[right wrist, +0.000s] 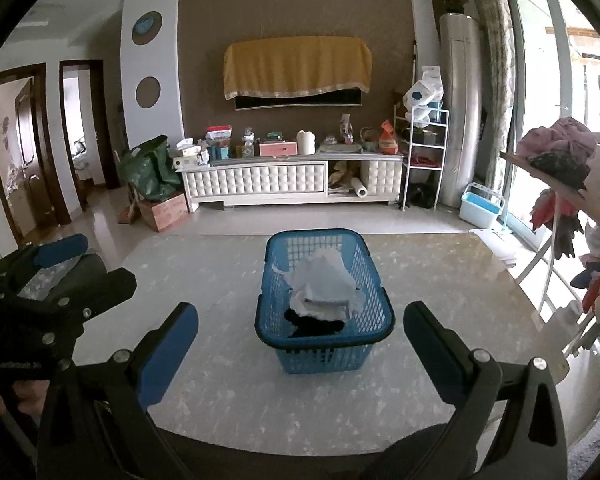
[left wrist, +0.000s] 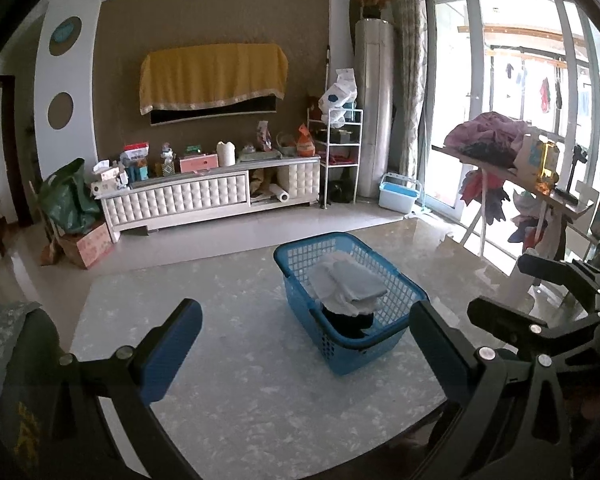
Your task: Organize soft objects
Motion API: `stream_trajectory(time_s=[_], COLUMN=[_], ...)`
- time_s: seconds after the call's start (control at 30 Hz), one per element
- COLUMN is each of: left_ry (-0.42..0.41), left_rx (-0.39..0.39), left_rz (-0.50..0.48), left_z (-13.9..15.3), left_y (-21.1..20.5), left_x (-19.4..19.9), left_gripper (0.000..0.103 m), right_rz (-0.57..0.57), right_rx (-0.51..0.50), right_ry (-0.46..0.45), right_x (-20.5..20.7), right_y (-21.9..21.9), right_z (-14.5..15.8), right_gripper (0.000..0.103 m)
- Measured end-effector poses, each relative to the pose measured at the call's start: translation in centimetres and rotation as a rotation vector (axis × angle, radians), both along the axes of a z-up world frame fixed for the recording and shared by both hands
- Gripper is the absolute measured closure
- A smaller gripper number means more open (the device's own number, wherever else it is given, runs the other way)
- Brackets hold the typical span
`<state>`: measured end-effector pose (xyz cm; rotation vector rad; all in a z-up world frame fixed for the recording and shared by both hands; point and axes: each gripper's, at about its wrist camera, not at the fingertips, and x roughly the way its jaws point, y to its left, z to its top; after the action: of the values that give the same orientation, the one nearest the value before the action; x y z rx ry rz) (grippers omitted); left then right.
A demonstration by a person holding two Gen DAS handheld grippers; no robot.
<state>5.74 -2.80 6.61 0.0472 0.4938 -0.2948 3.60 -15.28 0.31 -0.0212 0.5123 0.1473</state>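
— While scanning from the left: left gripper, blue-padded jaws spread wide, nothing between them, hovering over the pale marbled stone tabletop. Seen from the right wrist too, off at the left edge, pads apart and empty.

— And at centre?

— Blue perforated plastic laundry basket, standing upright on that tabletop, well inside its edges. Inside: a folded grey cloth on top, a rumpled white cloth under it, a dark black garment at the bottom, toward the near end. All below or about level with the rim; nothing hanging over the side.

— Further right?

— Right gripper, jaws likewise as wide as they go, holding nothing, basket framed between the fingers but well ahead of them. Beyond the table's right edge, a heap of pink and dark clothes on a wooden board by the window, apart from the basket.

— How would the basket's contents handle?

— Probably light, limp, no stiffness at all; likely to sag and unfold once lifted from one point. Not fragile, not slippery, though the folded grey piece may slide off the white one if nudged.

— Where to take hold, then?

— Best guess: pinch the grey piece across its folded edge, through all layers, so the fold survives. For the basket itself, grip the solid rim at the near end, not the thin lattice wall. Looks close to finished, judging by how the stack lies.
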Motion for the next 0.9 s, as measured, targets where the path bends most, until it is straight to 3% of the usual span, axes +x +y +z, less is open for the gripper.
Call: stream_trajectory(time_s=[0.9], left_ry=[-0.02], left_rx=[-0.017], left_rz=[-0.01], left_z=[1.0], left_y=[0.3], left_x=[-2.2], left_gripper=[0.0], right_rz=[0.013], right_rx=[0.014], right_ry=[-0.03], right_x=[-1.6], right_y=[-0.5], right_z=[0.3], right_gripper=[0.0])
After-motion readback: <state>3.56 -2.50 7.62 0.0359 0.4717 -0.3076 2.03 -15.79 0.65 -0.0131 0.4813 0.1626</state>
